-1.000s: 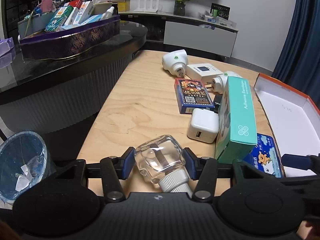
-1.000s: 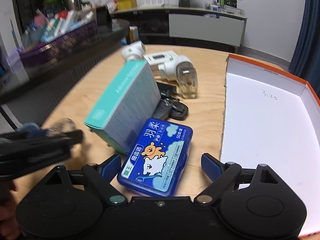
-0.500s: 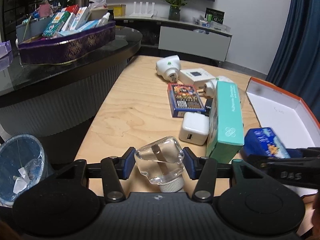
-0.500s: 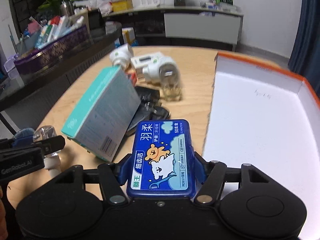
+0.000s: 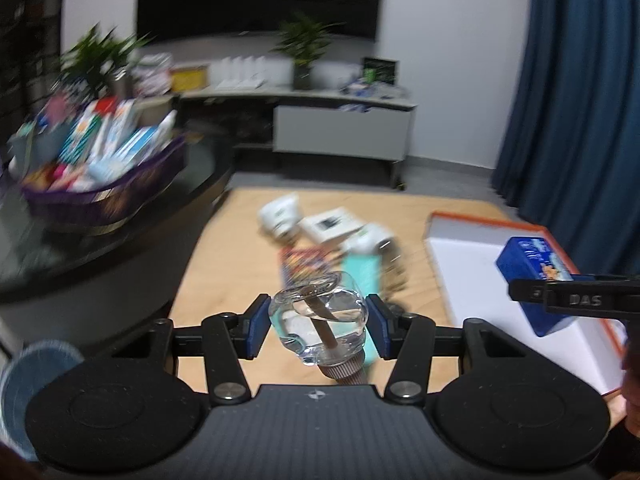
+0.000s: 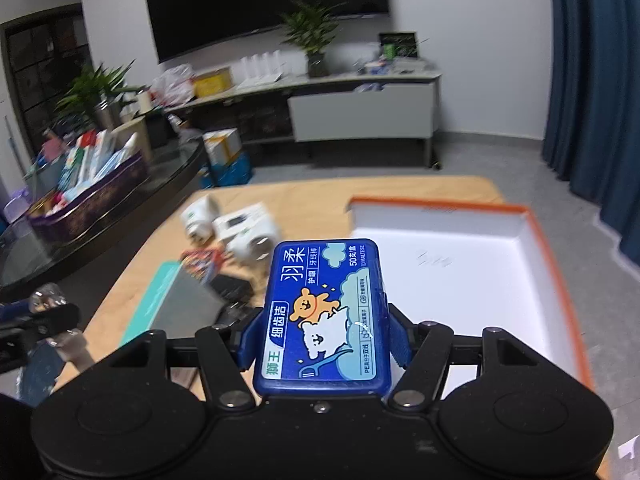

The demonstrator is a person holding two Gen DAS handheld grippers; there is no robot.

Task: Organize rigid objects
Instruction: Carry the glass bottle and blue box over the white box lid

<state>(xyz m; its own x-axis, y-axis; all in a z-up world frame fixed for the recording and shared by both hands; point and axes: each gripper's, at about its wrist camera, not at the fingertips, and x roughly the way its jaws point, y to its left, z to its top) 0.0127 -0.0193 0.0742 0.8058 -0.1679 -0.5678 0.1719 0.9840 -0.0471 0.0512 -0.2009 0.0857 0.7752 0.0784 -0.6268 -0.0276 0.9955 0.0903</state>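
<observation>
My left gripper (image 5: 318,326) is shut on a clear glass bottle (image 5: 320,322) with a ribbed cap, held above the wooden table (image 5: 224,276). My right gripper (image 6: 324,338) is shut on a blue floss-pick box (image 6: 326,316) with a bear picture, held above the table beside the open white box with orange rim (image 6: 460,276). In the left wrist view the blue box (image 5: 532,276) and the right gripper (image 5: 576,300) hang over that white box (image 5: 472,280). The left gripper also shows in the right wrist view (image 6: 40,320).
On the table lie a teal carton (image 6: 176,308), white plug adapters (image 6: 256,236), a white device box (image 5: 332,222), a colourful card pack (image 5: 304,262) and dark keys (image 6: 232,292). A purple basket (image 5: 100,196) of items stands on the dark counter at left. A blue bin (image 5: 24,388) is below.
Both grippers have risen with their loads. The right gripper closed on the blue box, lifted it off the table and carried it over the white box. The left keeps the bottle.
</observation>
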